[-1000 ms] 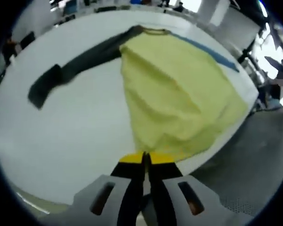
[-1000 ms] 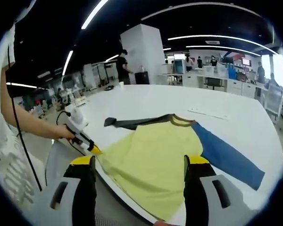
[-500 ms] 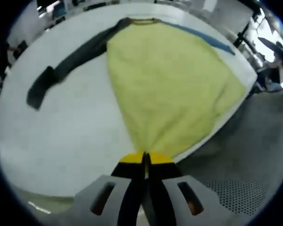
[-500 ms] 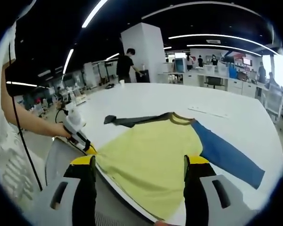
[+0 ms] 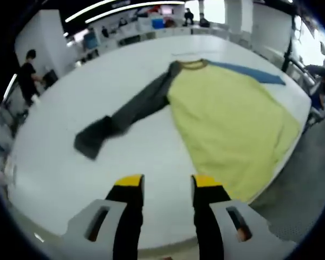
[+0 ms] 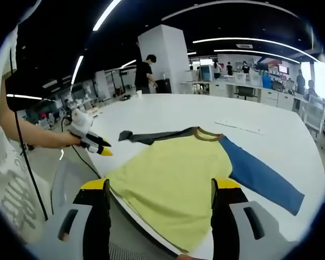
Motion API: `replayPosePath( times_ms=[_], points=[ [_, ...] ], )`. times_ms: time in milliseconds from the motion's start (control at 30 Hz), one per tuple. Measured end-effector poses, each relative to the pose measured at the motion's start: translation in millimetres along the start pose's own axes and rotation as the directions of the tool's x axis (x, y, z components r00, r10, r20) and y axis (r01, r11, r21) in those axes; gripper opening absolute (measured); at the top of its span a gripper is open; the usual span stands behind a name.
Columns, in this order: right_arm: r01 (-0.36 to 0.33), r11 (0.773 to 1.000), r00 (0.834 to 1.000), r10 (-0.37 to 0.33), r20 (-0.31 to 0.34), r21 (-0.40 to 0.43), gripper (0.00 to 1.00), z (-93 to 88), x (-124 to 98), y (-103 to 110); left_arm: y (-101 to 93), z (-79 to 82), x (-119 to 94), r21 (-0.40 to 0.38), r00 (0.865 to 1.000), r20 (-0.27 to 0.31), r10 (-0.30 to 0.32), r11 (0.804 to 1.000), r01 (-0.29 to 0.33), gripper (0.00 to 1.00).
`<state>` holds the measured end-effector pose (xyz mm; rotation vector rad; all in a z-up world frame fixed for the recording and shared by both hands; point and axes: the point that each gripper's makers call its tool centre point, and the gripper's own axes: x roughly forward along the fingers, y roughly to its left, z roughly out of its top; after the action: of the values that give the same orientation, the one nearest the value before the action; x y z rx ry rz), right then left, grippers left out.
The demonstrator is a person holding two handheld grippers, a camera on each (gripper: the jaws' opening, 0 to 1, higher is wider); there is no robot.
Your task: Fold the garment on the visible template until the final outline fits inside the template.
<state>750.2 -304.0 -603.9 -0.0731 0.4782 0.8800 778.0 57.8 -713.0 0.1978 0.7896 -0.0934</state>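
Observation:
A long-sleeved shirt lies spread on the white table (image 5: 59,162). Its body is yellow (image 5: 233,119), one sleeve is dark grey (image 5: 124,116) and the other blue (image 5: 249,71). In the right gripper view the yellow body (image 6: 173,173) reaches the table's near edge, with the blue sleeve (image 6: 260,176) to the right and the grey sleeve (image 6: 151,138) at the far left. My left gripper (image 5: 168,184) is open and holds nothing, hovering above the table beside the hem. The left gripper (image 6: 100,147) also shows in a hand, off the shirt's left corner. My right gripper (image 6: 160,187) hangs open over the hem.
A thin pale strip (image 6: 238,128) lies on the table beyond the collar. Grey floor (image 5: 309,184) drops off past the table edge by the hem. A person (image 6: 145,73) stands at the far end, with desks and screens (image 6: 249,81) behind.
My left gripper has opened and let go of the yellow hem corner, then lifted away from it. The hem now lies at the table edge. My right gripper has stayed open in place.

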Motion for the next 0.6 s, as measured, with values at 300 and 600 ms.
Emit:
replayPosePath(
  times_ms=[300, 600],
  points=[
    [0.006, 1.000, 1.000, -0.006, -0.004, 0.002, 0.76, 1.3, 0, -1, 57.4, 12.5, 20, -0.029, 0.994, 0.006, 0.111, 0.993, -0.111, 0.47],
    [0.028, 1.000, 0.999, -0.027, -0.034, 0.009, 0.76, -4.0, -5, -7, 88.2, -0.6, 44, 0.024, 0.991, -0.039, 0.128, 0.992, -0.128, 0.40]
  ],
)
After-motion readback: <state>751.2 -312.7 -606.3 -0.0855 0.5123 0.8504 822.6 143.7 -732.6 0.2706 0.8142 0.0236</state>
